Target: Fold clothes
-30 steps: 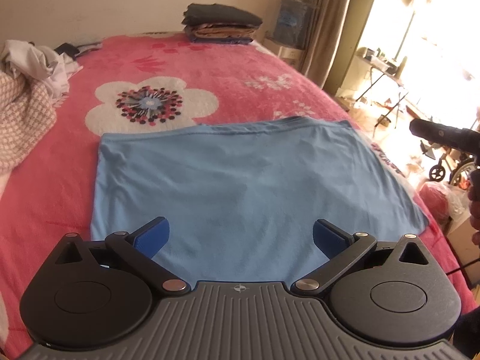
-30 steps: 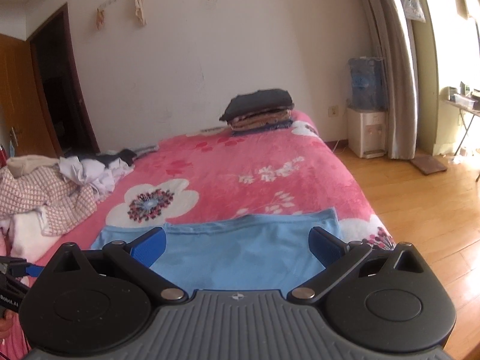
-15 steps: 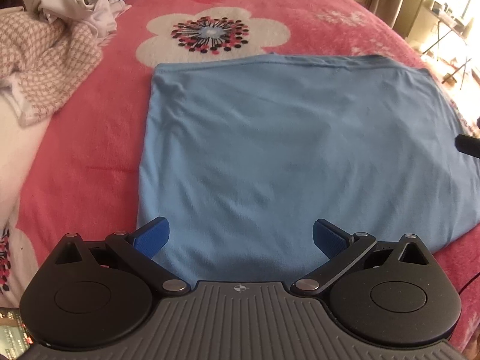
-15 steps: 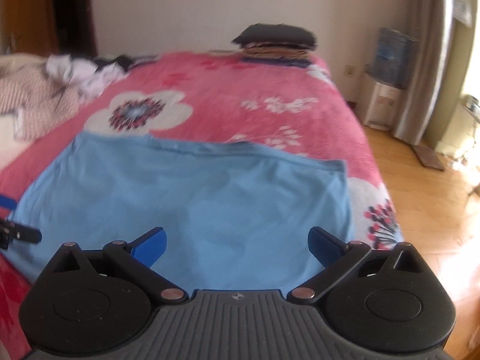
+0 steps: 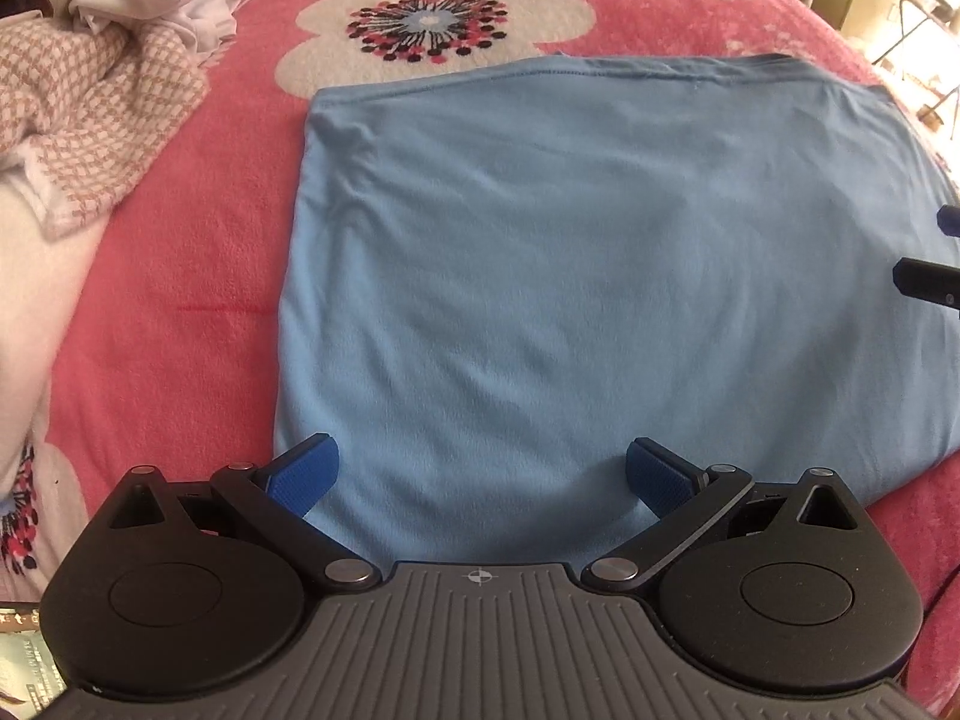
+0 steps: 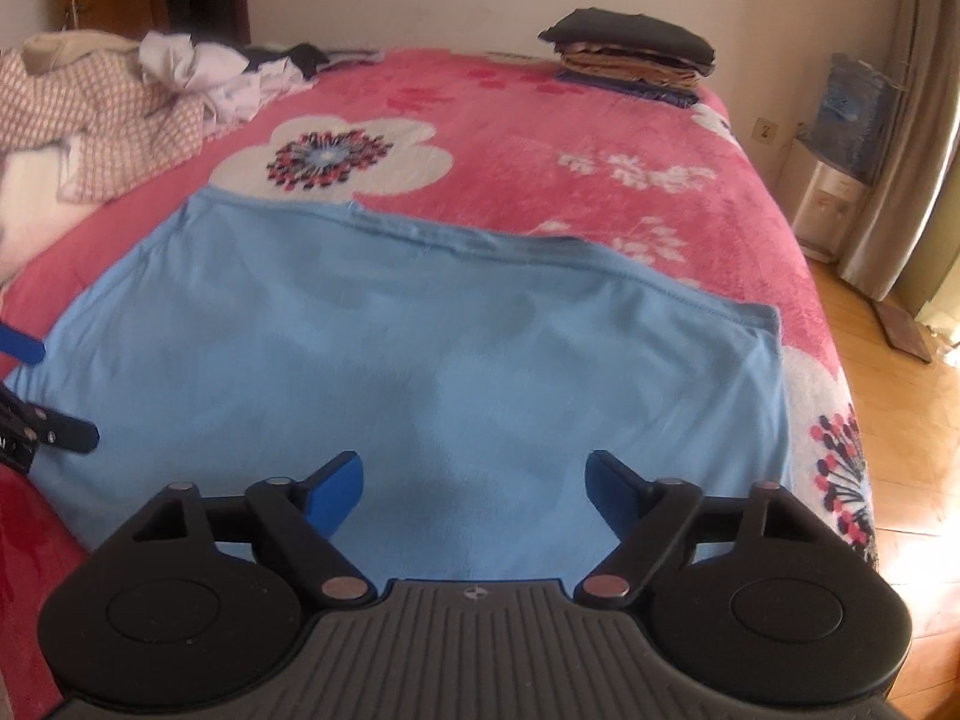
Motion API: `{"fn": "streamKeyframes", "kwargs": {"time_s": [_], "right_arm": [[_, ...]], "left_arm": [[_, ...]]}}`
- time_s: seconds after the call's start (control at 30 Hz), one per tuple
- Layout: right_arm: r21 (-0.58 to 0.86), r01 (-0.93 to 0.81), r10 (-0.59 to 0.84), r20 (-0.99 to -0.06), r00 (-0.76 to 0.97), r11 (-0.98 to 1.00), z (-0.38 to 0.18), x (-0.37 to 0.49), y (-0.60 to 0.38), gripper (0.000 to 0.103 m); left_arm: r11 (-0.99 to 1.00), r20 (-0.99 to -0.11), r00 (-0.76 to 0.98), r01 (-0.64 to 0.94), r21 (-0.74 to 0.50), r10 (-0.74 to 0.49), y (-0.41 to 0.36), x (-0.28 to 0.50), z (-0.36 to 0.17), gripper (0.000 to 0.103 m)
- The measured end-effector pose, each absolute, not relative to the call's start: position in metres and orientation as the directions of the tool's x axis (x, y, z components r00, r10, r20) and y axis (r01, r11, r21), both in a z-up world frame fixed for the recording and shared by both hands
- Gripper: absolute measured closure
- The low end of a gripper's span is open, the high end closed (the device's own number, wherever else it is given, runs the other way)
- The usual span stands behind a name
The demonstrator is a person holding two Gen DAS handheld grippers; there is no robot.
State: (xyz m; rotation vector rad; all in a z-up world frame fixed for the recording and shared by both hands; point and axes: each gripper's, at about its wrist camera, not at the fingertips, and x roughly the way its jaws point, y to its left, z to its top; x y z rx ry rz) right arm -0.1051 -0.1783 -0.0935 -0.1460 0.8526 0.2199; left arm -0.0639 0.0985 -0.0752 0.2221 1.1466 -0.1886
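A light blue garment [image 5: 600, 276] lies flat on the pink flowered bed; it also shows in the right wrist view [image 6: 420, 372]. My left gripper [image 5: 480, 474] is open and empty, low over the garment's near edge toward its left corner. My right gripper [image 6: 477, 486] is open and empty over the near edge toward the right side. The right gripper's fingertips [image 5: 927, 276] show at the right edge of the left wrist view. The left gripper's fingertips [image 6: 60, 426] show at the left edge of the right wrist view.
A heap of unfolded clothes, checked pink and white, [image 5: 90, 102] lies at the left of the bed [image 6: 120, 102]. A stack of folded clothes [image 6: 636, 60] sits at the far end. The bed's right edge drops to a wooden floor [image 6: 900, 420]. A water dispenser [image 6: 840, 138] stands by the curtain.
Both grippers have tilted down and come closer to the blue garment's near edge. The garment has not moved. Both stay open.
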Motion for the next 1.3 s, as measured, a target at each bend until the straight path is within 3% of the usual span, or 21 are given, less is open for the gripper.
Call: {"fn": "streamKeyframes", "kwargs": {"time_s": [0.2, 0.57, 0.93, 1.3], "right_arm": [[-0.033, -0.275, 0.151, -0.769, 0.621, 0.961, -0.097, -0.11, -0.176, 0.035], [-0.03, -0.284, 0.159, -0.769, 0.619, 0.958, -0.097, -0.114, -0.175, 0.038], [-0.049, -0.175, 0.081, -0.743, 0.665, 0.983, -0.09, -0.107, -0.194, 0.038], [-0.043, -0.486, 0.334, -0.673, 0.66, 0.873, -0.058, -0.11, -0.124, 0.038]], "left_arm": [[0.963, -0.917, 0.397, 0.256, 0.085, -0.025, 0.098, -0.064, -0.077, 0.0], [0.963, -0.918, 0.397, 0.252, 0.093, -0.016, 0.097, -0.065, -0.078, 0.0], [0.964, -0.913, 0.405, 0.26, 0.056, -0.056, 0.107, -0.068, -0.077, 0.0], [0.975, -0.894, 0.446, 0.213, 0.064, -0.039, 0.149, -0.058, -0.06, 0.0]]}}
